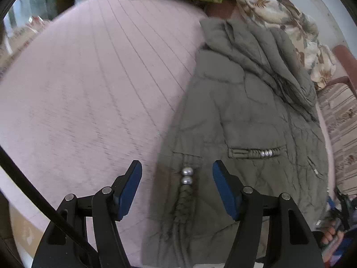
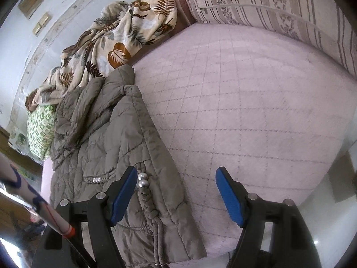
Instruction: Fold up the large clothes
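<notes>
On the pale pink quilted mattress cover (image 2: 256, 102), a large olive-green padded coat (image 1: 245, 134) is lying lengthwise, with its crumpled hood end pointing toward the far pillows. We are seeing no box, basket or other container in either view.

We are holding the left gripper (image 1: 177, 172) above the lower part of the coat. Its jaws are standing apart, and they are closing on nothing; a braided cord with two silver beads (image 1: 187, 176) is showing in the gap between the blue pads, under them. We are holding the right gripper (image 2: 176, 178) over the near edge of the same coat. Its jaws are also standing wide apart and empty: the left pad is hanging over the coat just beside the beads, and the right pad is hanging over the bare pink cover.

Around the coat, a cream blanket with brown leaf print (image 2: 116, 44) is lying in a heap, touching the hood end. A green-and-white patterned pillow (image 2: 41, 127) is resting next to it. A striped floral cushion (image 2: 279, 6) is bordering the far side of the bed. Nothing is lying on top of the coat.

We are finding no brand, label or readable writing.
</notes>
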The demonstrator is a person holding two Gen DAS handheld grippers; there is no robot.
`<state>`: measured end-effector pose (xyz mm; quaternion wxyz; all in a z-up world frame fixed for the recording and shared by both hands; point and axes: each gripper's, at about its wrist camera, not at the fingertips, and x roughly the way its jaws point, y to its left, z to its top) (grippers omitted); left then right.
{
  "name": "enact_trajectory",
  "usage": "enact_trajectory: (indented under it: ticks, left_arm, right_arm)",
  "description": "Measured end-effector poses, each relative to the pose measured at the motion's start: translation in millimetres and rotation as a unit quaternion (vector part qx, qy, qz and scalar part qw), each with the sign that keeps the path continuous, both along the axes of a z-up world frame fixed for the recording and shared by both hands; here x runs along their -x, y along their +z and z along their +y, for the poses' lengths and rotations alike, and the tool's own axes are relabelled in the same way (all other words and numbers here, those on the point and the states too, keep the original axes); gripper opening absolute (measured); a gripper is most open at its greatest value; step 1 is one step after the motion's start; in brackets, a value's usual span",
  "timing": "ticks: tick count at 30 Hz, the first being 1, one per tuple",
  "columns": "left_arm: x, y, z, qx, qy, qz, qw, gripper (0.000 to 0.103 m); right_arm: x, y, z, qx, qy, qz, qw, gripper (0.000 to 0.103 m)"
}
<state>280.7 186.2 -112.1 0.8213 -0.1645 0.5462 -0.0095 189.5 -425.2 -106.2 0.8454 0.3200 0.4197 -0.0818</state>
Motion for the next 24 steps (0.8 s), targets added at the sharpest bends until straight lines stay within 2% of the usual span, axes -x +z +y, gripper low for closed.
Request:
enact_trajectory:
  ticks: [3,5,8,12,14,17,19,24]
  left_arm:
    - [-5,-13,0,0.024,-0.002,0.012,0.9996,0.065]
    - [-6,-20,3,0.061,-0.002,0.014,0.998,0.065]
    - [-2,-25,8,0.103,-0.006,0.014,0.9946,0.065]
    - [4,-30,12,0.197,-0.037,0.028,0.9793,0.065]
    - [11,-35,21,0.238,-0.024,0.027,0.9707,0.065]
    - [19,-39,31,0.294,-0.003,0.019,0.9556,0.065]
    - [25,-40,33,0.295,0.0,0.016,0.9552,0.065]
    - [32,-41,25,0.271,-0.012,0.005,0.9625,0.065]
  right_arm:
    - [-5,-9,-17,-0.044,-0.018,0.005,0.999,0.078]
    - [-10,-18,-30,-0.076,-0.034,0.012,0.996,0.078]
    - [-19,-35,-38,-0.136,-0.029,0.025,0.99,0.078]
    - [-27,-48,-33,-0.21,0.004,0.021,0.977,0.079]
    - [-31,-55,-28,-0.245,0.025,0.026,0.969,0.079]
    - [-33,-57,-20,-0.263,0.044,0.026,0.964,0.079]
    - [-33,-57,-12,-0.267,0.06,0.03,0.961,0.079]
    - [-29,-49,9,-0.235,0.102,0.034,0.966,0.08]
